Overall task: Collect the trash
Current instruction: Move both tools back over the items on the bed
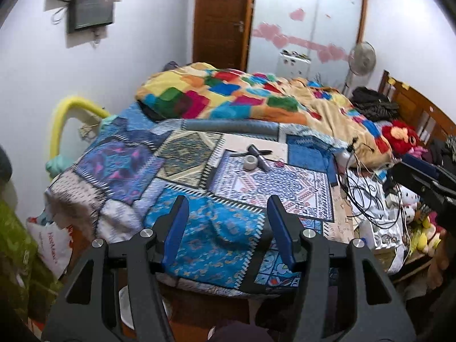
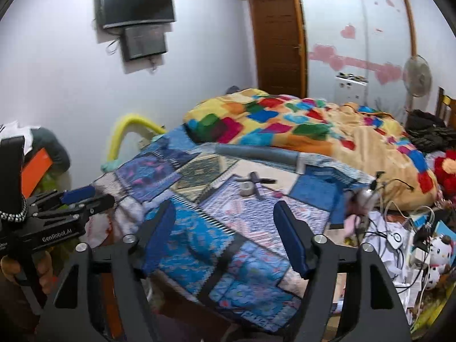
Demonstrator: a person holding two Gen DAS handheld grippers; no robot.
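My left gripper (image 1: 228, 208) is open and empty, held above the near end of a bed with a blue patchwork quilt (image 1: 199, 228). It also shows from the side at the left of the right wrist view (image 2: 82, 195). My right gripper (image 2: 225, 213) is open and empty over the same quilt (image 2: 228, 242); its body shows at the right edge of the left wrist view (image 1: 427, 182). Farther up the quilt lie a roll of tape (image 1: 250, 162), also in the right wrist view (image 2: 246, 188), and a dark tool (image 1: 258, 155).
A colourful blanket (image 1: 242, 94) is heaped at the far end. Cables, papers and small boxes (image 1: 370, 199) and plush toys (image 1: 399, 136) crowd the right side. A white bag (image 1: 54, 242) and green bag (image 1: 14, 242) stand at the left. A fan (image 1: 362, 59) stands by the wardrobe.
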